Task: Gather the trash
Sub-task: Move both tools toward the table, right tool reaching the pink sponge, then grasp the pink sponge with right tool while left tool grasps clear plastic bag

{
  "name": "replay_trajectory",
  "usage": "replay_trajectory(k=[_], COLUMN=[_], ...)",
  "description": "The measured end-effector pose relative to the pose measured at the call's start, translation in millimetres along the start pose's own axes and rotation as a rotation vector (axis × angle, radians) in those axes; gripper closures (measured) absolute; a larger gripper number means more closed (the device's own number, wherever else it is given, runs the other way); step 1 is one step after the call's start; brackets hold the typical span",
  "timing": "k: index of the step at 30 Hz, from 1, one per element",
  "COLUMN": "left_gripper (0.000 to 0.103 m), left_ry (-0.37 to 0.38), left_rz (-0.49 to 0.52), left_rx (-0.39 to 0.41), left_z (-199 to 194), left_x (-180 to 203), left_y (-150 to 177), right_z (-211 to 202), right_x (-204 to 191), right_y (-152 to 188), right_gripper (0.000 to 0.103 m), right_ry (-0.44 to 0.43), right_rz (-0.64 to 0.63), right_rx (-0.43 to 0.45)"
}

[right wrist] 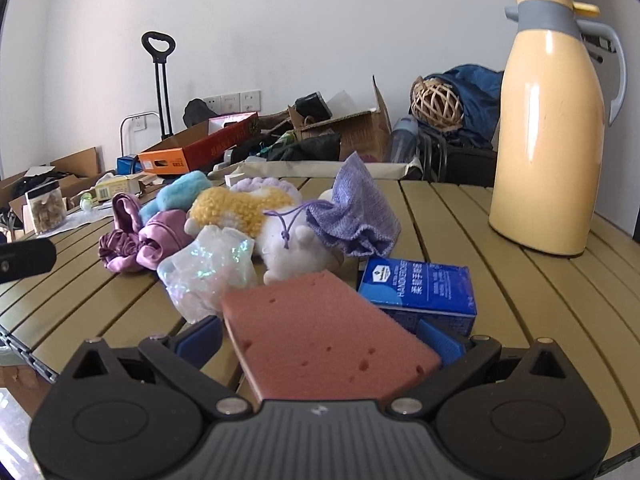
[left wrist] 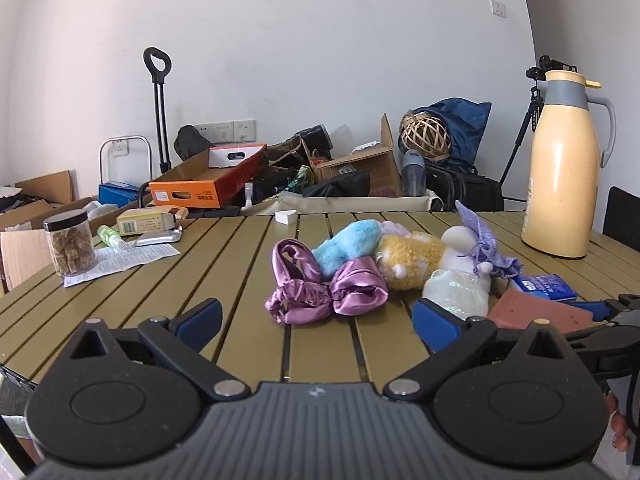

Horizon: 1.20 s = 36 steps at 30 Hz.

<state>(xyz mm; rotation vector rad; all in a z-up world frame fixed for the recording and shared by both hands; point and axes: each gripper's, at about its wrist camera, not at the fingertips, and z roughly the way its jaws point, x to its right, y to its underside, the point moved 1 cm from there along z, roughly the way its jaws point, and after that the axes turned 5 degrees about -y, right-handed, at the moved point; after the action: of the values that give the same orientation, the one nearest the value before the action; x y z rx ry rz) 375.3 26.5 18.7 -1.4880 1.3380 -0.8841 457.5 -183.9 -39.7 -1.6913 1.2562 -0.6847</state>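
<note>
In the left wrist view my left gripper is open and holds nothing, low over the slatted table. A purple satin scrunchie lies just ahead of its fingers. A crumpled iridescent plastic wrapper lies by its right finger. In the right wrist view my right gripper stands open, and a pink sponge lies flat on the table and fills the gap between its fingers. The wrapper lies ahead on the left and a blue tissue pack ahead on the right. The right gripper's fingertip shows beside the sponge.
A plush toy and a lilac pouch lie mid-table. A tall yellow thermos stands at the right. A jar, a paper leaflet, a foil pack and a small box sit far left. Boxes and bags are piled behind.
</note>
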Motion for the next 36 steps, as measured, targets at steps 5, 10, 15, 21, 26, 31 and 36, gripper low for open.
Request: replay_trajectory(k=[5,10,15,21,26,31,36], left_gripper=[0.0,0.0,0.0,0.0,0.0,0.0,0.0], left_ry=[0.032,0.038,0.041,0.056,0.079,0.103,0.14], left_rz=[-0.018,-0.002,0.002,-0.012,-0.019,-0.043,-0.052], left_rx=[-0.022,-0.029,-0.034,-0.054,-0.064,-0.082,-0.082], left_z=[0,0,1,8,10,17,29], left_x=[-2,1,5,9,18,32,50], left_y=[0,1,1,-1,-3,-5,-10], right_z=[5,6,3,-6,-18,-34,-52], right_x=[4,2,-3,-7,-3,9,31], right_y=[2,3,5,5,3,2,3], right_gripper=[0.0,0.005,0.01,0.015,0.016,0.016,0.016], right_ry=[-0.008,-0.005,-0.006,-0.012,-0.011,0.02,0.061], right_rz=[0.032,0.018,-0.011,-0.036,-0.025,0.006,0.054], right_rx=[-0.026,-0.025,-0.019,0.018,0.056,0.11,0.162])
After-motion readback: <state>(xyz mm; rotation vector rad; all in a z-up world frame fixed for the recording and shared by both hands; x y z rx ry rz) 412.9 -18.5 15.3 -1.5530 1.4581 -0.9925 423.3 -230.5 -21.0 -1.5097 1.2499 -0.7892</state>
